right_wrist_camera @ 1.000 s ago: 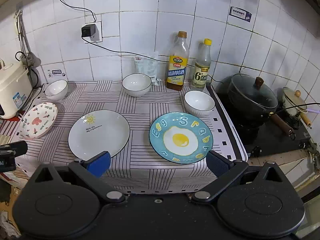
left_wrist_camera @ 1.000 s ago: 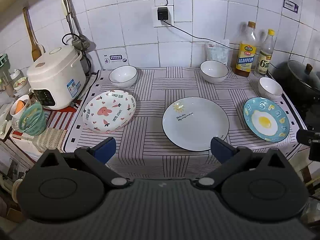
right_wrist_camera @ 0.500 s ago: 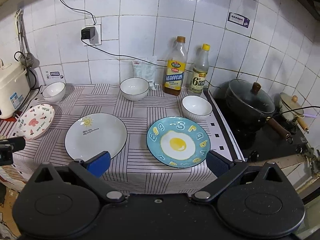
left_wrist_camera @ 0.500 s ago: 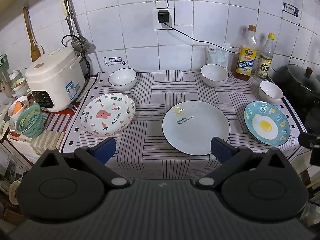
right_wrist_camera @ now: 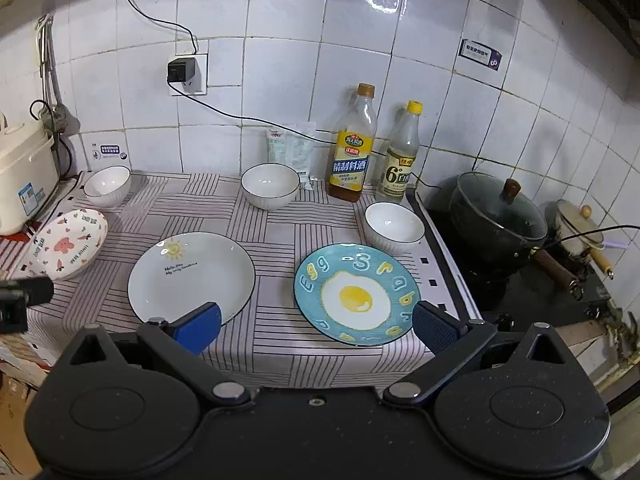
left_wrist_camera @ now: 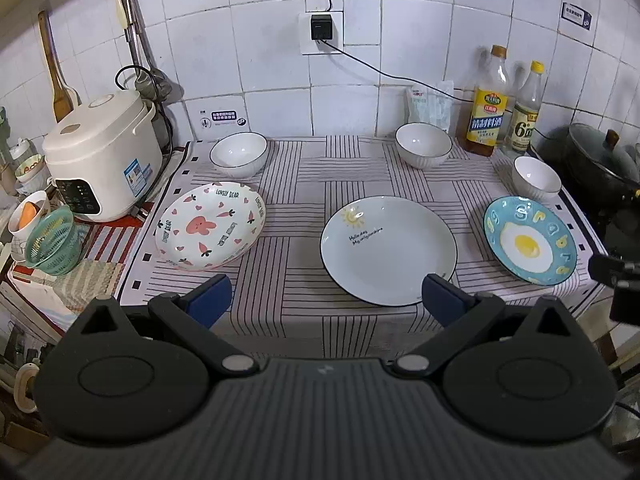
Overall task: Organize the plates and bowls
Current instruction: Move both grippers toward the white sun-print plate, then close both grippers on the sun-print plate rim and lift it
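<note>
Glossy ceramic plates (left_wrist_camera: 388,250) and bowls (left_wrist_camera: 423,150) lie on a matt striped cloth (left_wrist_camera: 304,184).

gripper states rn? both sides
Left gripper: open, holding nothing.
Right gripper: open, holding nothing.

Two wrist views face the tiled wall from the counter's near edge; both share the white plate (left_wrist_camera: 388,250) (right_wrist_camera: 191,274).
</note>
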